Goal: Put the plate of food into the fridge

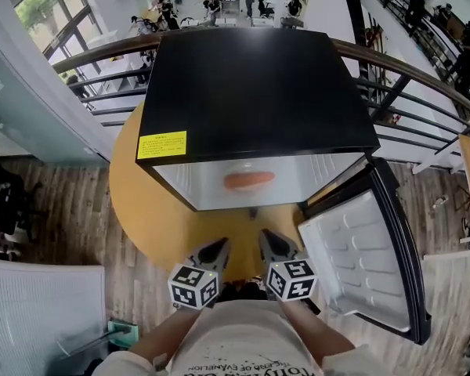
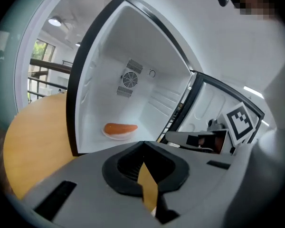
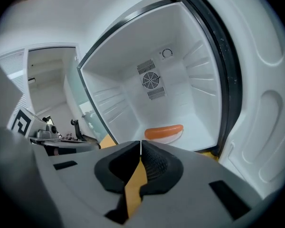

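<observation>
Fridge [image 1: 258, 92] stood on the round wooden bench [image 1: 153, 218] in your head view, its door [image 1: 360, 265] swung wide to your right. The plate of food [image 1: 248, 182] lay inside on the fridge floor. Your left gripper [image 1: 214, 251] and right gripper [image 1: 274, 246] hung side by side before the opening, apart from the plate.

In your left gripper view, the jaws were pressed together with nothing between them, aimed at the open compartment, where one orange sausage [image 2: 120, 128] lay on the plate.

In your right gripper view, the jaws likewise met at their tips, empty, with the plate beyond them below the rear fan grille [image 3: 152, 82].
</observation>
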Demonstrator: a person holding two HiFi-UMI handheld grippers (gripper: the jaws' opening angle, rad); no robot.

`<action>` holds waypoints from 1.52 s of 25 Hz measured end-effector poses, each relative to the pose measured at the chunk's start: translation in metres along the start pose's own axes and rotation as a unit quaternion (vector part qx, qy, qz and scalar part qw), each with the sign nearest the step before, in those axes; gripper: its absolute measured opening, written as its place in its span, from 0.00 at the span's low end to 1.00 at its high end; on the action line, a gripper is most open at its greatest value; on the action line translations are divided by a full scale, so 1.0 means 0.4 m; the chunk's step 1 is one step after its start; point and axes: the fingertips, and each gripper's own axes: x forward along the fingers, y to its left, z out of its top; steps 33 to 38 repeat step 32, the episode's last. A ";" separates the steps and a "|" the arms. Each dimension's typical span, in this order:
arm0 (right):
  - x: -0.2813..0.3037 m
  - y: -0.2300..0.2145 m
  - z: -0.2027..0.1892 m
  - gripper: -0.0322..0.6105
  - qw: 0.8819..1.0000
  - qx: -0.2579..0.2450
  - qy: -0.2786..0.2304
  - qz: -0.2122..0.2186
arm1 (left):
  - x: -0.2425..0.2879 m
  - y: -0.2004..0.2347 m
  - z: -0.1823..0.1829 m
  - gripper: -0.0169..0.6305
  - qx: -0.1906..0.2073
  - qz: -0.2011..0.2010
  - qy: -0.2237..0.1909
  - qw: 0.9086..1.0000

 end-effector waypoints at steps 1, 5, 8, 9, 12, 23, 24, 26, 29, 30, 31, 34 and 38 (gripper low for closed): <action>-0.006 0.007 -0.005 0.10 1.000 0.000 0.000 0.002 | -0.004 -0.010 -0.007 0.06 0.007 0.002 0.002 1.000; -0.024 0.021 -0.026 0.10 1.000 0.005 0.005 0.005 | -0.008 -0.033 -0.020 0.06 0.000 0.003 0.003 1.000; -0.035 0.029 -0.039 0.09 1.000 -0.003 0.012 0.005 | -0.007 -0.035 -0.015 0.06 0.000 0.000 0.004 1.000; -0.038 0.032 -0.040 0.09 1.000 -0.006 0.013 0.006 | -0.006 -0.034 -0.012 0.06 0.000 -0.001 0.004 1.000; -0.042 0.035 -0.039 0.09 1.000 -0.009 0.013 0.009 | -0.008 -0.034 -0.007 0.06 0.000 0.001 0.002 1.000; -0.047 0.048 -0.042 0.09 1.000 0.003 0.008 0.016 | -0.018 -0.037 -0.012 0.06 -0.006 0.006 0.001 1.000; -0.048 0.049 -0.040 0.09 1.000 0.003 0.006 0.016 | -0.018 -0.038 -0.012 0.06 -0.006 0.006 0.001 1.000; -0.049 0.051 -0.039 0.09 1.000 0.004 0.004 0.016 | -0.019 -0.043 -0.013 0.06 -0.003 0.005 0.002 1.000; -0.050 0.051 -0.044 0.09 1.000 0.006 0.006 0.017 | -0.021 -0.047 -0.017 0.06 -0.003 0.003 0.003 1.000; -0.050 0.051 -0.046 0.09 1.000 0.006 0.007 0.017 | -0.022 -0.047 -0.019 0.06 -0.005 0.003 0.004 1.000; -0.050 0.050 -0.048 0.09 1.000 0.007 0.008 0.017 | -0.022 -0.046 -0.020 0.06 -0.007 0.002 0.004 1.000; -0.050 0.050 -0.050 0.09 1.000 0.008 0.009 0.017 | -0.022 -0.046 -0.022 0.06 -0.009 0.002 0.005 1.000; -0.050 0.050 -0.050 0.09 1.000 0.008 0.009 0.017 | -0.022 -0.046 -0.022 0.06 -0.009 0.002 0.005 1.000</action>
